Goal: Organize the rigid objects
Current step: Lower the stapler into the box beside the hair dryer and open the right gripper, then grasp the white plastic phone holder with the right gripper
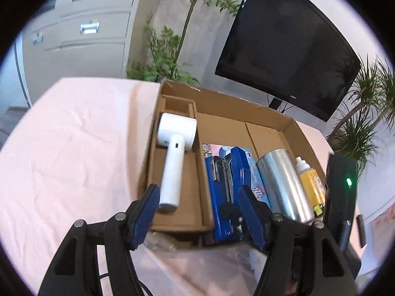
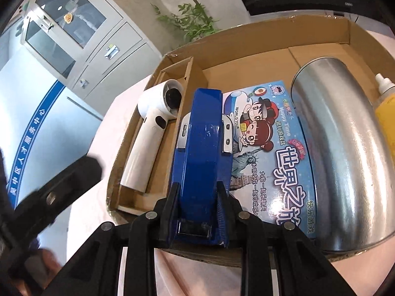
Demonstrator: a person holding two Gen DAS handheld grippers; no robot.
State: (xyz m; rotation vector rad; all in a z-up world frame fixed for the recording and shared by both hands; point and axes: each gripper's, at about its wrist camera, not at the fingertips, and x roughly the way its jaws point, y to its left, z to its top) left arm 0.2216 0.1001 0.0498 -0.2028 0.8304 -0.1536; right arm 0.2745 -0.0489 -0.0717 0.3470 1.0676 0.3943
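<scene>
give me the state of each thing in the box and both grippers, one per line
left gripper: open, empty, above the box's near edge
right gripper: shut on the blue stapler
blue stapler: held, over the game box
white handheld device: lying in the left compartment
silver can: on its side
yellow bottle: lying down, capped
game box: flat, closed
cardboard box: open

The box (image 1: 271, 118) is plain brown cardboard, matt, a little torn along its far edge. Under it lies soft pink cloth (image 1: 74, 148), creased. The stapler (image 2: 202, 148) is glossy blue painted metal with bright steel plates. The can (image 2: 345, 153) is brushed silvery metal, shiny. The white handheld device (image 1: 172, 157) looks like smooth satin plastic. The game box (image 2: 279, 143) is glossy printed card.
</scene>
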